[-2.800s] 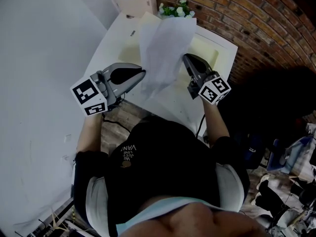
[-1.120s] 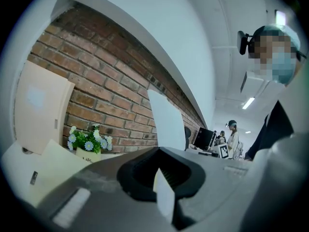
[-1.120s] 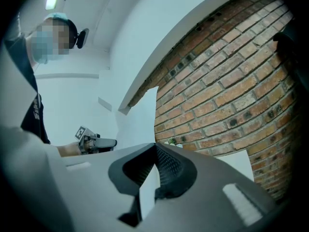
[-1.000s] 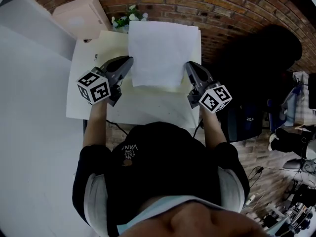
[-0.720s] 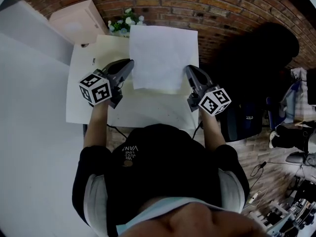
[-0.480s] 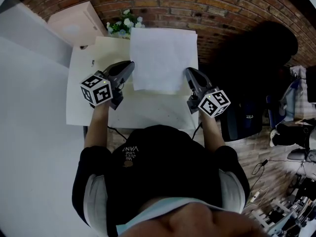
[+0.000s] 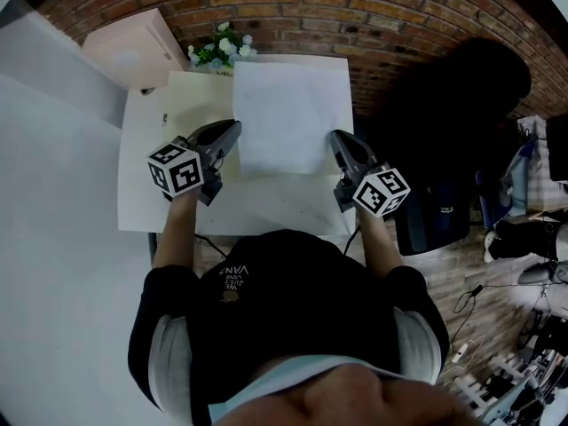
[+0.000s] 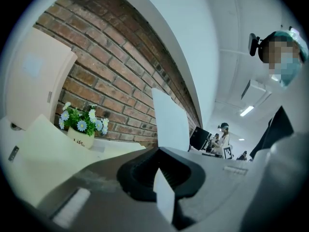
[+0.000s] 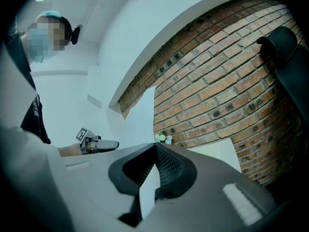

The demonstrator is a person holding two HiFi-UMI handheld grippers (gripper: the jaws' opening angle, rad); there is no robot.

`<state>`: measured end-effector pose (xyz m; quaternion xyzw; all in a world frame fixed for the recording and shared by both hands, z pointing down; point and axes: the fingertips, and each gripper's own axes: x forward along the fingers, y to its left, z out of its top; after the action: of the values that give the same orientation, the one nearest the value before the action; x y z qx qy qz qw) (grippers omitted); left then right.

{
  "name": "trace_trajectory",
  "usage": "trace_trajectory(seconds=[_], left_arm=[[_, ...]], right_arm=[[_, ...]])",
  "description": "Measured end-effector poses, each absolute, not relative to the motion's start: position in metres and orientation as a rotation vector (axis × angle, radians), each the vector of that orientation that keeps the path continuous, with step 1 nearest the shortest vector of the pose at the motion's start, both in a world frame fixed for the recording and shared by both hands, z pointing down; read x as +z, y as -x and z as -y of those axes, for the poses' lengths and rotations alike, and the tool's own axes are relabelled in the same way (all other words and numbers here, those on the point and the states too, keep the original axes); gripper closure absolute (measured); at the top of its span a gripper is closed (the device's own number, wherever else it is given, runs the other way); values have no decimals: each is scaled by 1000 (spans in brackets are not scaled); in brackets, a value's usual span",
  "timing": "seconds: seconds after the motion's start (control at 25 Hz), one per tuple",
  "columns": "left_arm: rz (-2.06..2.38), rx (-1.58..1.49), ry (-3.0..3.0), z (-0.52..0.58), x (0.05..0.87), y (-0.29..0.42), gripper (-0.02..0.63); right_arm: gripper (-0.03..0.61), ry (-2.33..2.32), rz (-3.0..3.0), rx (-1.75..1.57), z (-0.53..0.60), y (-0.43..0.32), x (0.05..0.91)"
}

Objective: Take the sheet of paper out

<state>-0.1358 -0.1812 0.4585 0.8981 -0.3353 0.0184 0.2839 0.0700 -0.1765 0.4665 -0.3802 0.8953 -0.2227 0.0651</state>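
Note:
A white sheet of paper (image 7: 288, 118) hangs stretched flat between my two grippers above the white table (image 7: 177, 193). My left gripper (image 7: 236, 128) is shut on the sheet's near left corner. My right gripper (image 7: 335, 137) is shut on the near right corner. In the left gripper view the pinched corner of the sheet (image 8: 164, 197) pokes back through the shut left gripper (image 8: 159, 151), and the rest stands up ahead. The right gripper view shows the sheet (image 9: 147, 192) in the same way in the shut right gripper (image 9: 155, 146).
A cream folder (image 7: 191, 96) lies on the table under and left of the sheet. A small pot of flowers (image 7: 217, 51) stands at the far edge by the brick wall (image 7: 355, 7). A pale cabinet (image 7: 124, 51) is at far left, a black chair (image 7: 453, 105) at right.
Both grippers have sunk a little toward the table with the sheet held between them. The sheet, crumpled and tilted earlier, now hangs flat and square.

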Motion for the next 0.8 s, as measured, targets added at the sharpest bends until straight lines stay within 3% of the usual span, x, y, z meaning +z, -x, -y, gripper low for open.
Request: trace_trajectory(seconds=[0.8], left_arm=[[914, 27, -2352, 173, 471, 145, 612]], right_arm=[[578, 1161, -2712, -704, 171, -60, 478]])
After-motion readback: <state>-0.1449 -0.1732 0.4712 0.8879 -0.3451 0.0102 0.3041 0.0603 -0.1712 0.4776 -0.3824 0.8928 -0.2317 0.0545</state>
